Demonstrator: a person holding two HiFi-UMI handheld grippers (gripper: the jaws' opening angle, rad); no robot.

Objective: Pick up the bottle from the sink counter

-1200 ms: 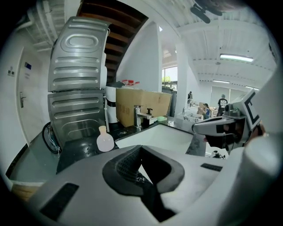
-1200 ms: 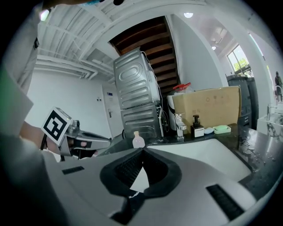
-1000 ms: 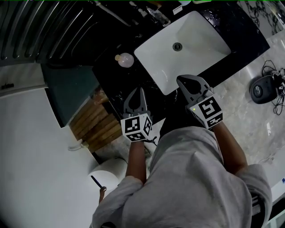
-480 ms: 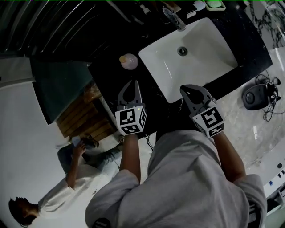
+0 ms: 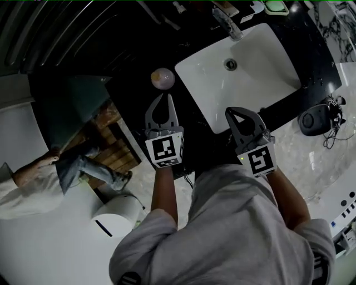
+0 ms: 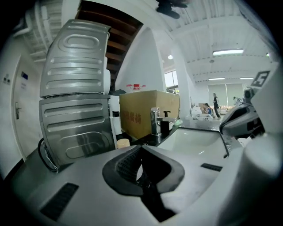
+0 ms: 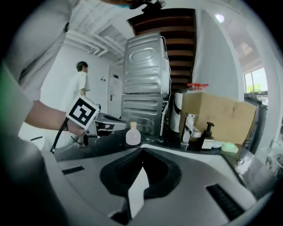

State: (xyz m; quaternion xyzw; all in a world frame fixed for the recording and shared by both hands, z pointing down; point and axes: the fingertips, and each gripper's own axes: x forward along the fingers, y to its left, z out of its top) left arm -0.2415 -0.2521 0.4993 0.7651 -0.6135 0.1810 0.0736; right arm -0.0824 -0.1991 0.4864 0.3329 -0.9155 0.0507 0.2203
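Note:
A small pale, rounded bottle (image 5: 162,78) with a tan cap stands on the black sink counter (image 5: 130,92), left of the white basin (image 5: 245,72). My left gripper (image 5: 162,96) points at it from just short of it, jaws shut and empty. In the left gripper view only the bottle's cap (image 6: 123,142) peeks over my left gripper (image 6: 141,148). My right gripper (image 5: 230,111) hovers at the basin's near edge, jaws together with nothing between them. The right gripper view shows the bottle (image 7: 133,134) beyond my right gripper (image 7: 142,151).
A faucet (image 5: 225,19), a dark pump dispenser (image 7: 206,137) and a green soap dish (image 5: 273,5) sit behind the basin. A cardboard box (image 6: 148,112) and ribbed metal panels (image 6: 75,110) stand behind. A black device with cables (image 5: 314,117) lies right. A person (image 5: 33,178) is at the left.
My left gripper has moved closer to the bottle. My right gripper shifted slightly along the basin's edge. A person has moved across the floor at the left.

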